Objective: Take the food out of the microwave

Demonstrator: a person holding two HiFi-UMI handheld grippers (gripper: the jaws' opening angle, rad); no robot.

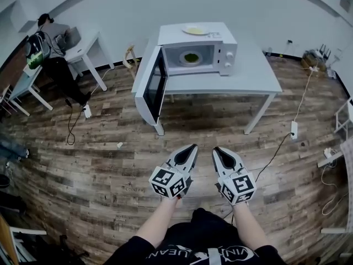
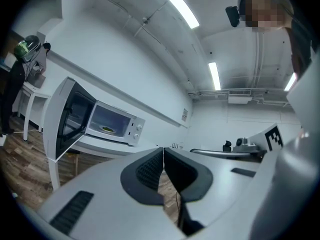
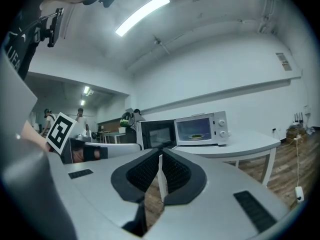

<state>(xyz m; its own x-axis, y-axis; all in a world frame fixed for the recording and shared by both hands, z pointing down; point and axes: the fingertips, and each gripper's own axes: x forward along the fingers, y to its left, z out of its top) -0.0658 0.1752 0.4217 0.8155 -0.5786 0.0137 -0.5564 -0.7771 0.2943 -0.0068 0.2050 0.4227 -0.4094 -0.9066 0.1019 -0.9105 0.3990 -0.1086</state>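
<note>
Left gripper point(image 1: 192, 147) and right gripper point(image 1: 216, 149) both clenched, empty; reaching in shut, they'd shove the food point(image 1: 191, 57) or clip the door point(image 1: 155, 87).

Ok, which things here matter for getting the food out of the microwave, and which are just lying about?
For the job: microwave, its open door, the green food inside, left gripper and right gripper, both shut, empty.
Lying about: plate on top, power strip, person at the far desk.
</note>
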